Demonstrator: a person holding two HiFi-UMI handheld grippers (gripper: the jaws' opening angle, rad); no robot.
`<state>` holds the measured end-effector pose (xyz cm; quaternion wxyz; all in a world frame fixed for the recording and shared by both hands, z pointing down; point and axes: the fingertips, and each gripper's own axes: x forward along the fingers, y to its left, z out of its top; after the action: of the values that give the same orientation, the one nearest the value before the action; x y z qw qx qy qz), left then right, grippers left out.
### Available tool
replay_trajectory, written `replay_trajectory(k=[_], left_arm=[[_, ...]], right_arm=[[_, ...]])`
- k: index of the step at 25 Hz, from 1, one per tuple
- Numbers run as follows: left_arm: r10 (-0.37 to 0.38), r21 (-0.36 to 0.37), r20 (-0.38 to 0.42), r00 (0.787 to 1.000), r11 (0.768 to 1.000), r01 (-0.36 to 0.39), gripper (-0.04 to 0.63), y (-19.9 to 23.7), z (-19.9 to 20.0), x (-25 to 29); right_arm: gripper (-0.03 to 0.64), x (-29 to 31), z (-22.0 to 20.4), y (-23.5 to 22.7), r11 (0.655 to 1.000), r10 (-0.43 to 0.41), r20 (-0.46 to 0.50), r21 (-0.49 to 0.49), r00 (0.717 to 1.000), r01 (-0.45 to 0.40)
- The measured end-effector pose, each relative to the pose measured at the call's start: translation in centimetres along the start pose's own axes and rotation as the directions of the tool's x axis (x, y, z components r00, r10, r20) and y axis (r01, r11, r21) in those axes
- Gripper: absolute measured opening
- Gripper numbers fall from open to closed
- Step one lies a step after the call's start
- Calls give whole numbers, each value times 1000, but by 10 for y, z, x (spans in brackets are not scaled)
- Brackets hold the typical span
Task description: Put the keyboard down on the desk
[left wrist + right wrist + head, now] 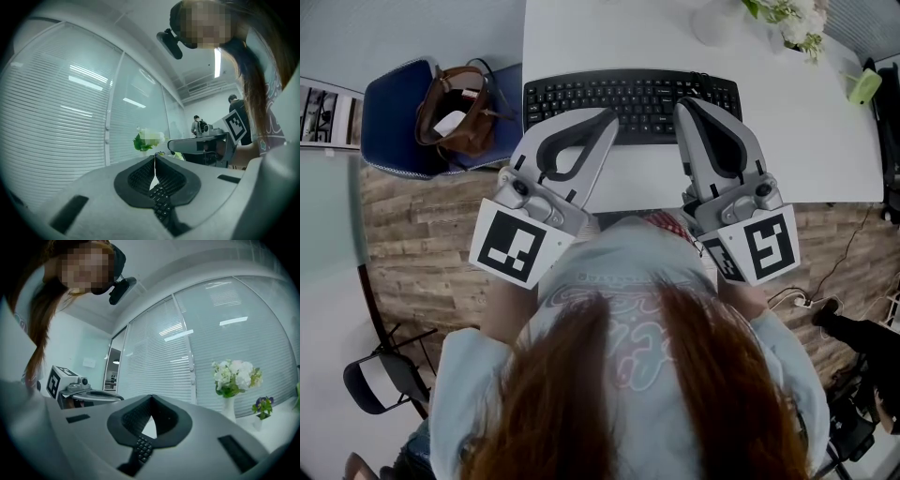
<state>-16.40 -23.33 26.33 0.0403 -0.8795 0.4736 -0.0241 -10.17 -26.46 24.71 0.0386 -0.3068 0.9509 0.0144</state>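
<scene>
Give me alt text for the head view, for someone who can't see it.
A black keyboard lies on a white desk, with the left gripper and right gripper, both shut, reaching over its near edge. The person's hair fills the foreground; a brown bag sits on a blue chair at the picture's left.

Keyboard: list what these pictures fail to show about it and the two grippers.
- Head view: the left gripper and right gripper cover the keyboard's front rows near both ends; whether their shut tips touch it cannot be told.
- Both gripper views: each gripper's own body hides all but a few keys, seen through the hollow behind its closed tips.
- Key legends: too small in every view.
- Flowers: cut by the head view's top edge.
</scene>
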Motion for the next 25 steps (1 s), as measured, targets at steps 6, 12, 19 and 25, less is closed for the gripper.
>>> replay_trajectory(k=[6, 12, 19, 25], left_arm=[[5, -4, -9, 1000, 1000, -5, 14, 0, -2, 0], [6, 0, -9, 1000, 1000, -6, 14, 0, -3, 0], [2, -2, -9, 1000, 1000, -2, 14, -1, -3, 2], [-3, -2, -9, 1000, 1000, 3, 14, -3, -2, 2]], right_arm=[[3, 1, -4, 2, 999, -1, -23, -37, 1000, 0], [3, 0, -6, 4, 1000, 7, -29, -29, 1000, -8], [3, -1, -8, 4, 1000, 13, -34, -24, 999, -14], [3, -1, -4, 9, 999, 32, -18, -11, 999, -33]])
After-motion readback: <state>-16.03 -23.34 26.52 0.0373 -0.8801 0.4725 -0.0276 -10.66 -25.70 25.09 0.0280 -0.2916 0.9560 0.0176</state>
